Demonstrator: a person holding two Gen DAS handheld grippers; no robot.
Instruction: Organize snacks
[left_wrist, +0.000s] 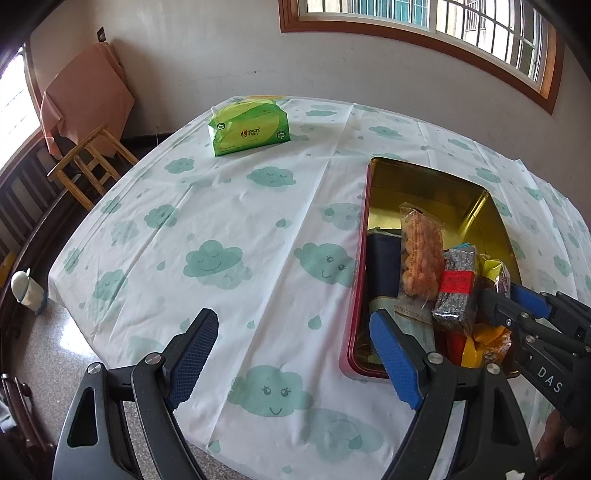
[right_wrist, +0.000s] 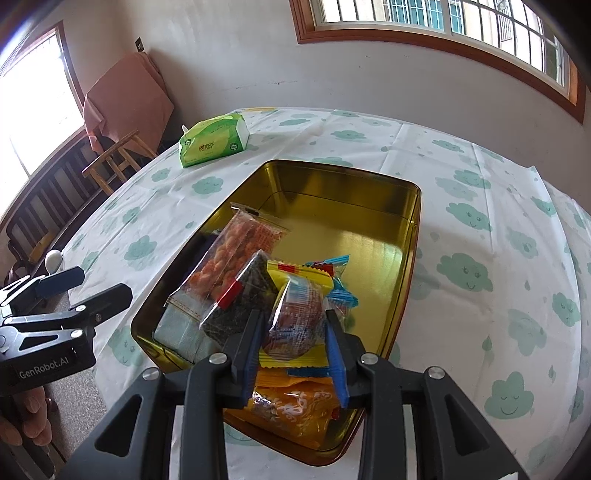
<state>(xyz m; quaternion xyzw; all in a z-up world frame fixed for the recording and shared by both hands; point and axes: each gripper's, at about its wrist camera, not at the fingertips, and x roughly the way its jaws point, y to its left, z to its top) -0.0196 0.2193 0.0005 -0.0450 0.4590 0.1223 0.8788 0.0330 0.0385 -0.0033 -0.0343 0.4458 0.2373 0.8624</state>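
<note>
The right hand-held gripper (right_wrist: 291, 332) pinches a clear-wrapped reddish snack (right_wrist: 295, 314) over the gold tin (right_wrist: 369, 192) on the desk; the left hand-held gripper (left_wrist: 291, 332) hangs wide, empty

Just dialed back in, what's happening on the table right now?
A person is packing snacks into the gold tin on the cloud-print tablecloth. The right tool is over the tin's near end with a clear-wrapped reddish snack between its fingers, above the pile of packets already inside. Whether its pads are pressing on the snack I cannot tell. The left tool hangs open and empty beside the tin. A green tissue pack sits untouched at the far side.
</note>
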